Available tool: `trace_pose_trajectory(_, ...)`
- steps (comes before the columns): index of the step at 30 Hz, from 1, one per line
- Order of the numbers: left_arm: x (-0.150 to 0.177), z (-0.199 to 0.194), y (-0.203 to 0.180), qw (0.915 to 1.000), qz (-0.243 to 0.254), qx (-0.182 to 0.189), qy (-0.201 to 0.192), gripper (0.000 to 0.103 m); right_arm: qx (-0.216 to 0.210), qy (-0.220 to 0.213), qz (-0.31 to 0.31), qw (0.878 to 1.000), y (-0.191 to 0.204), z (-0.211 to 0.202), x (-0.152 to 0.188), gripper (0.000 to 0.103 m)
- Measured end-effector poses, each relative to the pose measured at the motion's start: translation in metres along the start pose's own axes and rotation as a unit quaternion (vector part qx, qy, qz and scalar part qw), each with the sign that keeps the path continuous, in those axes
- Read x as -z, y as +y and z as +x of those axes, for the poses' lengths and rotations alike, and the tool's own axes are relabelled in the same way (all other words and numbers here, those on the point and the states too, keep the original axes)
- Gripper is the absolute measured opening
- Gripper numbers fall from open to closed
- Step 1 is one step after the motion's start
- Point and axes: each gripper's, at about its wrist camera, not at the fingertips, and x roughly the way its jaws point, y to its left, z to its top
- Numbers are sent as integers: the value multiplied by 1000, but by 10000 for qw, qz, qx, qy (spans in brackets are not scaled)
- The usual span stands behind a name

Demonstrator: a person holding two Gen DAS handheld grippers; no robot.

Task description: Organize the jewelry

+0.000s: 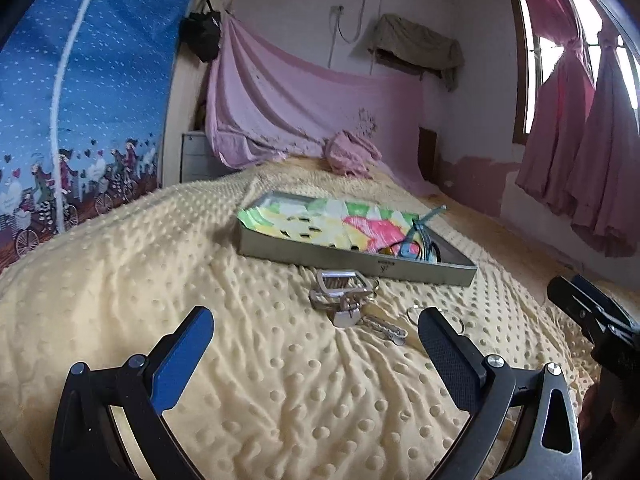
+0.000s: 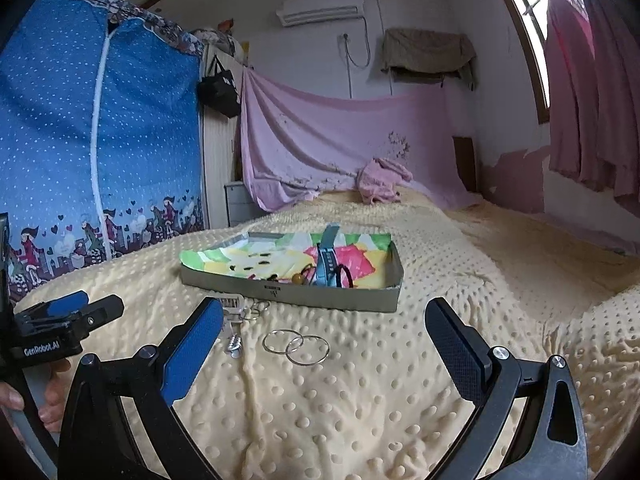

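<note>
Left gripper: jaws are spread wide, nothing is held between them, and the fingers are raised over the yellow dotted blanket. The silver clasp piece with its chain is seen on the blanket between and just beyond the fingertips, apart from both pads.

Right gripper: jaws are likewise spread wide and nothing is gripped. The two silver hoop rings are laid flat on the blanket between the fingers, overlapping one another, touched by neither pad. The clasp piece is partly hidden behind the blue pad of the near finger in the right wrist view; contact there cannot be told.

Shallow grey box: set on the blanket just beyond the loose pieces, lined with brightly coloured paper. A blue watch strap, a dark elastic band and an amber bead are kept in its near right corner.

Surroundings: a pink sheet is hung on the far wall, a blue zipped fabric wardrobe stands at left, pink curtains are drawn at the window.
</note>
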Motion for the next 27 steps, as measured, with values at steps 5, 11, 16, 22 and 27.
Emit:
trace_pose_trajectory(5,-2,25,-7,9985,53,269,465,103,-124,503,77,9986,-7,30,0,99)
trace_pose_trajectory(11,-4,55,-15,9943,40,561,907,90,-430,1167,278,9919,-24,75,6,93)
trace_pose_trajectory(16,-3,80,-27,9879,102,818,1314,70,-668,1640,460,9831,-29,110,19,60)
trace_pose_trajectory(22,5,107,-39,9769,152,1085,1835,61,-1107,2117,449,9700,-19,145,32,43)
trace_pose_trajectory(27,8,124,-41,9716,38,1134,2078,51,-1295,2455,346,9601,-6,171,43,35)
